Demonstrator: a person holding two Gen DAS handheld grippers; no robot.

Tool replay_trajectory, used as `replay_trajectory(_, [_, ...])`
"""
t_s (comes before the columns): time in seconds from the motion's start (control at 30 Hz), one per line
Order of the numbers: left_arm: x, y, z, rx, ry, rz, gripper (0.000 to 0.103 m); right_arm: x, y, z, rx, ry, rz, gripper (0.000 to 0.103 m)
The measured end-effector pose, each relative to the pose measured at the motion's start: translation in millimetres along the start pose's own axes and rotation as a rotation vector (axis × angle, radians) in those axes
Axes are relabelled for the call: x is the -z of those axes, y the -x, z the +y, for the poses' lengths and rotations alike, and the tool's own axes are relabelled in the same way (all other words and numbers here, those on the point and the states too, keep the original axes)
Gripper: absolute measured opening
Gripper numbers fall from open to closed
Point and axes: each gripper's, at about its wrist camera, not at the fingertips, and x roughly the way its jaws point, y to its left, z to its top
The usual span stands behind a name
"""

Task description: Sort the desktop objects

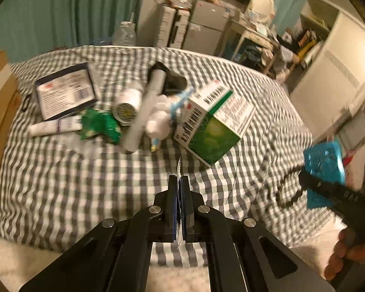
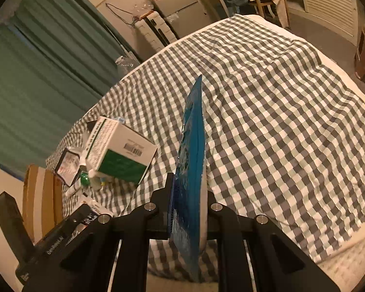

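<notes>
Blue packet [image 2: 191, 160] edge-on in R fingers, thin sachet [image 1: 179, 168] barely visible

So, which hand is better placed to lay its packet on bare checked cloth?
Probably the right: the right tongs, shut on the blue packet, face bare checked cloth, while the left tongs face the box and clutter.

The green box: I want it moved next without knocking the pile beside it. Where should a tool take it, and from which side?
Probably grip the green box across its two long white sides near the raised end. It lies tilted on the checked cloth, leaning toward the clutter, with open cloth on its near and right sides. Come from above on that open side, away from the white tube.
</notes>
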Motion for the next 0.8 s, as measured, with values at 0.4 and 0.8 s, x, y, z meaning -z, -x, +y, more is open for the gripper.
replay_trajectory(0.4, [-24,71,44,-0.021,0.139,-0.134,0.002,16,34,71,-0.088,0.173,-0.010,0.012])
replay_trajectory(0.8, [-88,184,188,-0.278,0.130,-0.276,0.002,36,37,310,-0.472,0.495,0.092,0.012])
